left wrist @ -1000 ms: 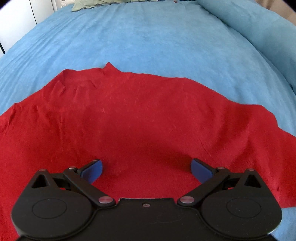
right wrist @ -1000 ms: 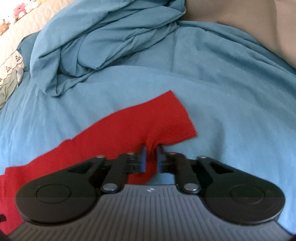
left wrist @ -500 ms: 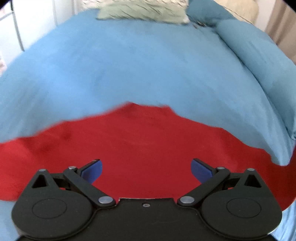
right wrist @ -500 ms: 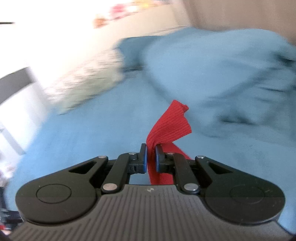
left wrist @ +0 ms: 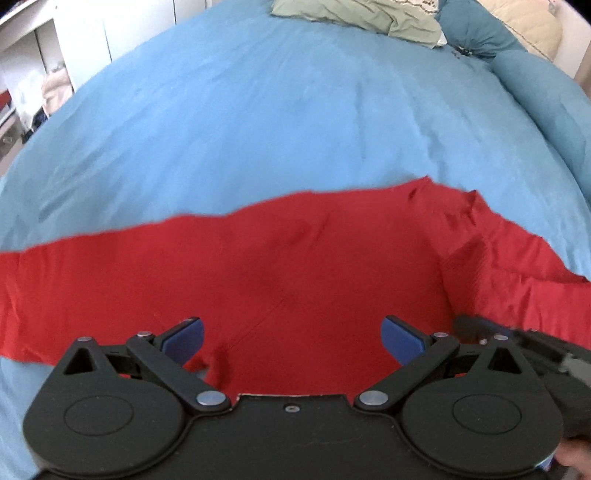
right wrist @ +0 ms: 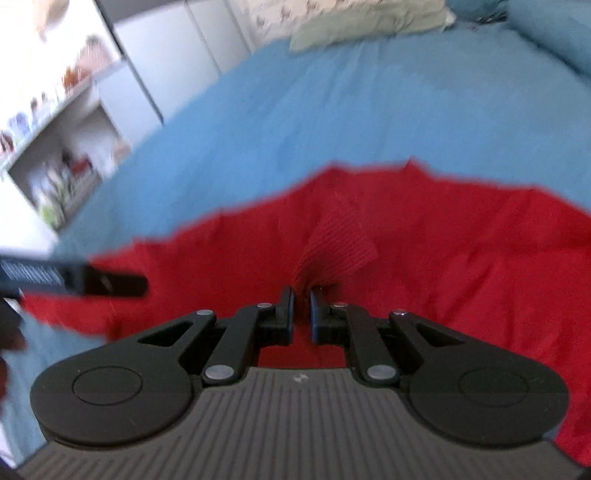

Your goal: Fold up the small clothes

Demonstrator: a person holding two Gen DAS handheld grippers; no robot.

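Between the right claw's (right wrist: 301, 312) two fingers there's a bunched-up ribbed cuff (right wrist: 336, 245) of the red top (right wrist: 461, 254), pinched tight, with the cuff fanning out just past the tips. Over on the left, the other claw (left wrist: 291, 334) is spread wide with nothing in it, blue pads (left wrist: 184, 338) well apart, hovering low over the middle of the same red top (left wrist: 258, 266). From the left camera you can see the right claw's black body poking in at the lower right edge, right beside a folded-over bit of red fabric. The top is spread across a blue bedsheet (left wrist: 277, 122), running pretty much side to side. Farther back there's a crumpled greenish cloth (left wrist: 365, 14) near the head of the bed, and some white shelves (right wrist: 62, 155) off to the side, kinda blurry.
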